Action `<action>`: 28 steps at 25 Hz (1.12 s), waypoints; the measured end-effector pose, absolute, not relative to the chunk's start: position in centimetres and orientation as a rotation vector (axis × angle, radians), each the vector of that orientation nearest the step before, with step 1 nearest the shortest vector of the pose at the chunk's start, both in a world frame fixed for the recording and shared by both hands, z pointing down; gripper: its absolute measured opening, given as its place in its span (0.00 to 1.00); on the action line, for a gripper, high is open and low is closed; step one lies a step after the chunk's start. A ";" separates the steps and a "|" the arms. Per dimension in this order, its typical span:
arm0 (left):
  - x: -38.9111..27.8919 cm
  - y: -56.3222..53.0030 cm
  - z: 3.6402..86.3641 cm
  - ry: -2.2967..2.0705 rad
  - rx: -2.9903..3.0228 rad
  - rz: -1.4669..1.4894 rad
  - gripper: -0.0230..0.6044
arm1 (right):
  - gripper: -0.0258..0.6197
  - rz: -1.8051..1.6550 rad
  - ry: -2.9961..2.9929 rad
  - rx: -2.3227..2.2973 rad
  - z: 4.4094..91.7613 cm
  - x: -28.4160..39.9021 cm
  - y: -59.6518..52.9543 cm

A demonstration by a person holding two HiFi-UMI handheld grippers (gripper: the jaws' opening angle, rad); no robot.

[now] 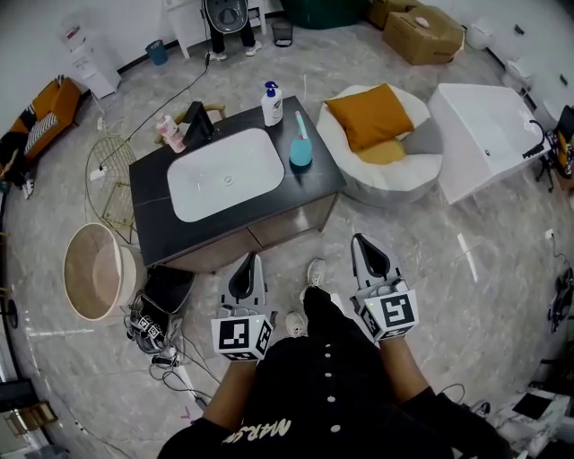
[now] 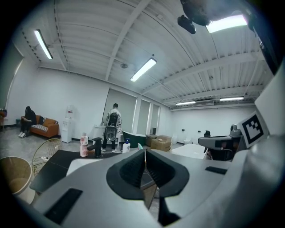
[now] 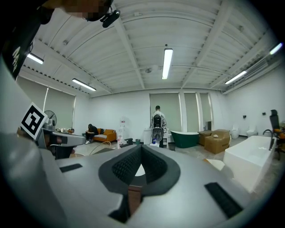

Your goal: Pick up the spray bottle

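Observation:
A white bottle with a blue top (image 1: pixel 272 104) stands at the far edge of the dark vanity counter (image 1: pixel 152 229), right of the black tap (image 1: pixel 198 121). A pink bottle (image 1: pixel 169 133) stands left of the tap, and a teal brush (image 1: pixel 300 143) lies right of the white basin (image 1: pixel 224 175). Both grippers hover over the floor in front of the vanity, well short of the bottles. My left gripper (image 1: pixel 250 261) is shut and empty, and so is my right gripper (image 1: pixel 359 240). In the left gripper view the white bottle (image 2: pixel 126 146) and pink bottle (image 2: pixel 83 145) show beyond the shut jaws.
A round woven basket (image 1: pixel 94 271) and tangled cables (image 1: pixel 161 345) lie left of the vanity, with a wire basket (image 1: pixel 112 175) behind. To the right sit a white beanbag with an orange cushion (image 1: pixel 372 115) and a white bathtub (image 1: pixel 484 134). A person (image 1: pixel 229 18) stands far back.

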State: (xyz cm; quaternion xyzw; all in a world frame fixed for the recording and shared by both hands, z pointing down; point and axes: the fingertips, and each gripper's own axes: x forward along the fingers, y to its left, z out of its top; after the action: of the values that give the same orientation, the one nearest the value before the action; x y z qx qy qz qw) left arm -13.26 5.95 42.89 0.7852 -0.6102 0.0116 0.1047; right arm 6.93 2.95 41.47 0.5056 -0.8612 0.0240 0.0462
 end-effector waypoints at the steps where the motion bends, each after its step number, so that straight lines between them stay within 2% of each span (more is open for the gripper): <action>1: -13.4 4.9 43.0 -1.803 2.312 0.036 0.06 | 0.03 0.072 -2.632 1.542 41.6 6.8 1.8; 15: -13.9 -13.0 40.2 -1.926 2.303 0.039 0.06 | 0.03 -0.021 -2.709 1.494 39.0 6.3 -18.0; 28: -13.5 -18.9 41.7 -1.913 2.245 0.096 0.06 | 0.03 0.068 -2.713 1.406 42.0 4.9 -24.8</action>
State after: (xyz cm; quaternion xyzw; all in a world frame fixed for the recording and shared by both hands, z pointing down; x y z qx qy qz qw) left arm -13.46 -18.93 41.72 0.7572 -0.6454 0.0323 0.0952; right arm 4.91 -24.83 42.05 0.4596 -0.8868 0.0224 0.0426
